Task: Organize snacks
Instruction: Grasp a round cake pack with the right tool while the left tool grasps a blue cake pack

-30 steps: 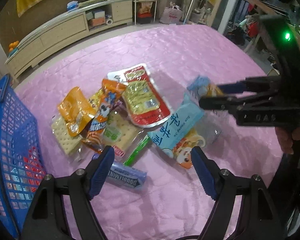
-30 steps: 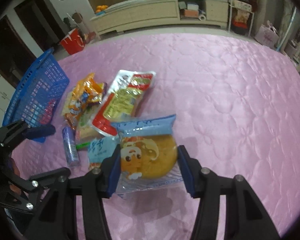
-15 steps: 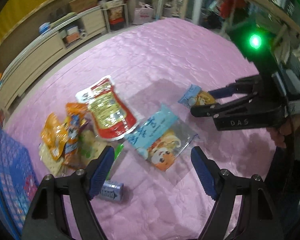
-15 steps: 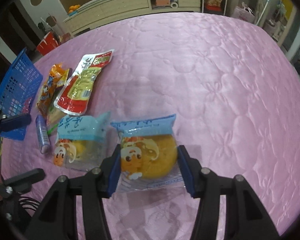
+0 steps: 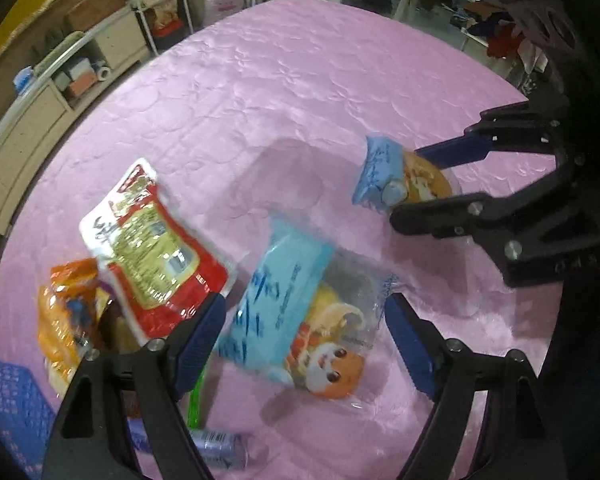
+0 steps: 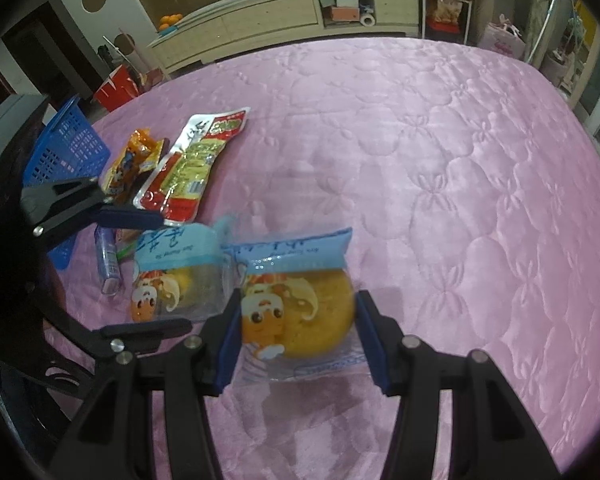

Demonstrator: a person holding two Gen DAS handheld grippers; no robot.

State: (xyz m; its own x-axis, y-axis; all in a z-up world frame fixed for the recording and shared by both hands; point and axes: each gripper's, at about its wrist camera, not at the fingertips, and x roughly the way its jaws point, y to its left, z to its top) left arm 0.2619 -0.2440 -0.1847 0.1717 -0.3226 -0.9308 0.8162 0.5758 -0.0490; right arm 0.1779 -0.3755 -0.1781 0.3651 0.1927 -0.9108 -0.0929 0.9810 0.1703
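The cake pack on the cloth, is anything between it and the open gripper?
Nothing visible. The left gripper is open, and the cake pack already lies between its fingers on the pink cloth. The red pouch sits just beside one finger.

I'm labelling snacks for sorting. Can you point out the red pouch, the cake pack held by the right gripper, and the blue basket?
red pouch (image 5: 156, 256): left wrist view, on its yellow label.
held cake pack (image 6: 320, 304): right wrist view, on the round cake.
blue basket (image 6: 70, 152): right wrist view, on its mesh wall.

Glossy plastic wrappers (image 6: 296, 280); seemingly satin quilted cloth (image 6: 440, 152)
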